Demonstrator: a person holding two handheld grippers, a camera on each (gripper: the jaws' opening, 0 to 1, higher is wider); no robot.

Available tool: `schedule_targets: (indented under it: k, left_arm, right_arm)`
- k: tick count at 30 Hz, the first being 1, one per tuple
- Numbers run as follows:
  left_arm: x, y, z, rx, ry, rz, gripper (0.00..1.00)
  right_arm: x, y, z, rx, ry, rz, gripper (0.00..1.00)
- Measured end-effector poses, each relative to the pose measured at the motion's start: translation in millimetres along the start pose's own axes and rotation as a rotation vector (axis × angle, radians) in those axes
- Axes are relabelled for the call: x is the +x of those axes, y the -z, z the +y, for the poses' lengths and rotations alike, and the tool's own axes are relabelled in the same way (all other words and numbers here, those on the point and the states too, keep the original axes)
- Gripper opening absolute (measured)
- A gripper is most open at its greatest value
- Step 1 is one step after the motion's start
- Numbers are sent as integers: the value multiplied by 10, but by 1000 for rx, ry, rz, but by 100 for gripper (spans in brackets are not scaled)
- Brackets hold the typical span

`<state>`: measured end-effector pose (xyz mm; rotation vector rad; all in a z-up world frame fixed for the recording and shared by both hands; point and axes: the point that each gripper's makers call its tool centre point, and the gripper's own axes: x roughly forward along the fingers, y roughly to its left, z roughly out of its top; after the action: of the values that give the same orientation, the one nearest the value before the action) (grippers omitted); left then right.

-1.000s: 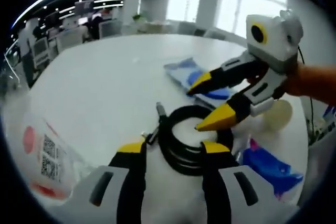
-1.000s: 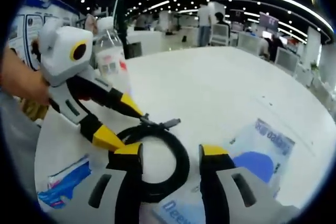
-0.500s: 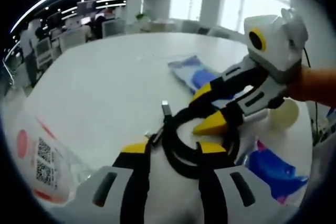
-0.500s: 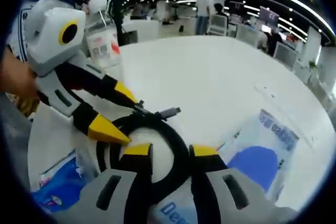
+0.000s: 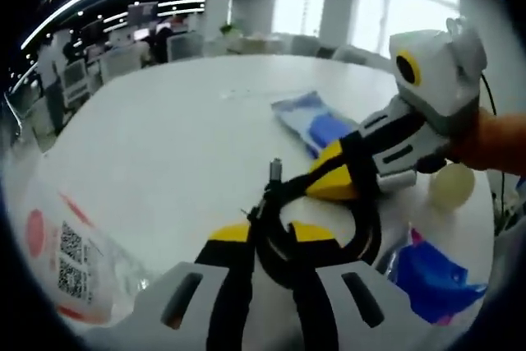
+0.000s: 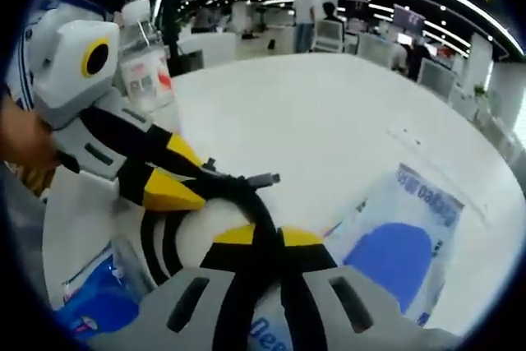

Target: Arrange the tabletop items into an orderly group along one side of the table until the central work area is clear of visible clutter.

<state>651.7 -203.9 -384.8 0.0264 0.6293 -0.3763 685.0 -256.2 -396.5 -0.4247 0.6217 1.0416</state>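
A coiled black cable is gripped from two sides on a white round bench. In the left gripper view, the left tool is seen with its yellow-tipped jaws pressed together on the near side of the coil, while the right tool, held by a hand, is clamped on the coil's far side, its jaws pinched on the cable. The cable's plug end is pointed away over the bare bench. A blue-and-white packet is seen flat beyond the coil, a pale round object beside the right tool, and a blue wrapper at the lower right; a clear bottle with a red label and a QR code is at the lower left. In the right gripper view, the right tool is closed on the cable, and the left tool is pinched on the same coil from the left. A bottle is stood behind it, the packet is seen at right, and the wrapper at lower left. An office with desks and ceiling lights is visible behind.
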Motion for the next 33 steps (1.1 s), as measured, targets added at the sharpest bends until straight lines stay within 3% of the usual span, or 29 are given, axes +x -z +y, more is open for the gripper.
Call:
schedule_targets:
  k: [13, 24, 33]
  left_arm:
    - [-37, -81, -4, -10, -26, -12, 5]
    - [-129, -333, -15, 28, -46, -64, 4]
    - [-229, -658, -147, 73, -33, -112, 4]
  right_arm:
    - [-80, -50, -7, 41, -1, -26, 5]
    - [-245, -228, -63, 70, 14, -83, 4]
    - [-551, -417, -186, 72, 56, -139, 4]
